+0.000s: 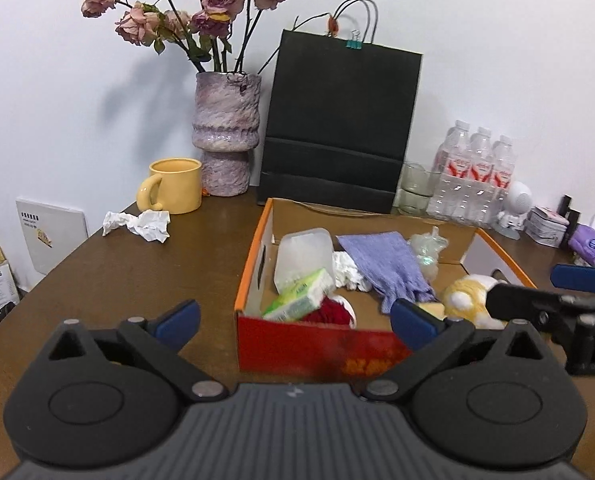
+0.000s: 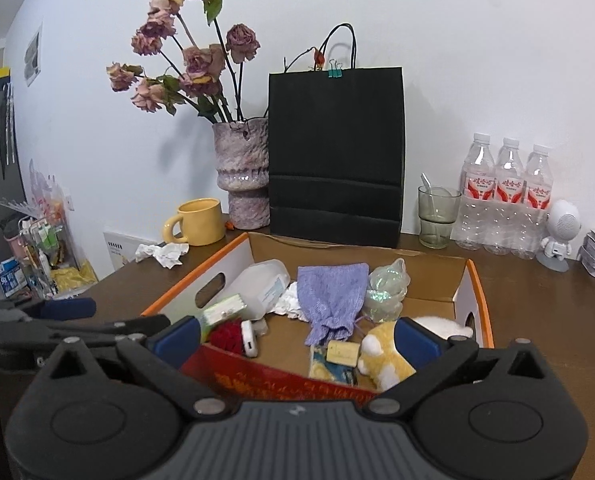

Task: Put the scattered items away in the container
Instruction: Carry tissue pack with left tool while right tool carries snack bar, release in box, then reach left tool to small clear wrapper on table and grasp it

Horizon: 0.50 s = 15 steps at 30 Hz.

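An open cardboard box with an orange rim and red front point(image 1: 297, 350) point(image 2: 281, 380) sits on the brown table. It holds a purple knit pouch point(image 1: 385, 266) point(image 2: 331, 300), a clear plastic tub point(image 1: 303, 252), a green tissue pack point(image 1: 299, 296), a red item, white crumpled paper and a yellow plush toy point(image 1: 469, 296) point(image 2: 383, 356). A crumpled white tissue point(image 1: 137, 226) point(image 2: 163, 254) lies on the table by the yellow mug. My left gripper point(image 1: 295, 322) is open and empty before the box's front. My right gripper point(image 2: 295, 338) is open and empty over the box's front edge.
A yellow mug point(image 1: 173, 186), a vase of dried roses point(image 1: 225, 136), a black paper bag point(image 1: 337, 120), a glass point(image 2: 437, 216), water bottles point(image 2: 505, 196) and a white robot figure point(image 2: 559, 232) line the back wall. Tins and a purple packet point(image 1: 591, 246) sit far right.
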### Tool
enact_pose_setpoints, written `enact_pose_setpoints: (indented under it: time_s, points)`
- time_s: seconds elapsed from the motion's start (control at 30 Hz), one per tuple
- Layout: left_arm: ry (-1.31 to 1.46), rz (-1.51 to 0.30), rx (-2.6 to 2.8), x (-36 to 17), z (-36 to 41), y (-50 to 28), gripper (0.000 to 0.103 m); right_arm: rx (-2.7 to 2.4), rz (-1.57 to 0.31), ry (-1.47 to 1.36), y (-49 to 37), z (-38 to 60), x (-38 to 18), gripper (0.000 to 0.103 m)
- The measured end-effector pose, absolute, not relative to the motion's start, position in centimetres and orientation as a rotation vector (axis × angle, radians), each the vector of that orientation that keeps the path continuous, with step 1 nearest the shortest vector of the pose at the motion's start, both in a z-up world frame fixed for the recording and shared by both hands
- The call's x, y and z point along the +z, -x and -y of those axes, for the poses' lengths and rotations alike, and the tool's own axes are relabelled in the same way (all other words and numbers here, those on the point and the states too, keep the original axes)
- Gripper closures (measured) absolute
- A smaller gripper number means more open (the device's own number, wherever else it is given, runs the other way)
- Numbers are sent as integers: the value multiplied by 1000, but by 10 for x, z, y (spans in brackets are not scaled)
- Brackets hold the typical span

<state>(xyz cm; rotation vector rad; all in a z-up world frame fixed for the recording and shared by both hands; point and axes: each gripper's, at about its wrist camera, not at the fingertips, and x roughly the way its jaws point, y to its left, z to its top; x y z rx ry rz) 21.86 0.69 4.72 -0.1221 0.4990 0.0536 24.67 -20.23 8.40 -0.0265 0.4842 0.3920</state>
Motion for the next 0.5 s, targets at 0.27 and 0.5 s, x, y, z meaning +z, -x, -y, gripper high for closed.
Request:
enact_pose_setpoints:
  time_s: [0.27, 0.5]
  points:
    - [154, -481, 31, 36, -11, -172, 0, 383, -495, 69, -201, 201, 72, 0]
    - [149, -501, 2, 21, -11, -147, 0, 349, -543, 47, -164, 211, 45, 0]
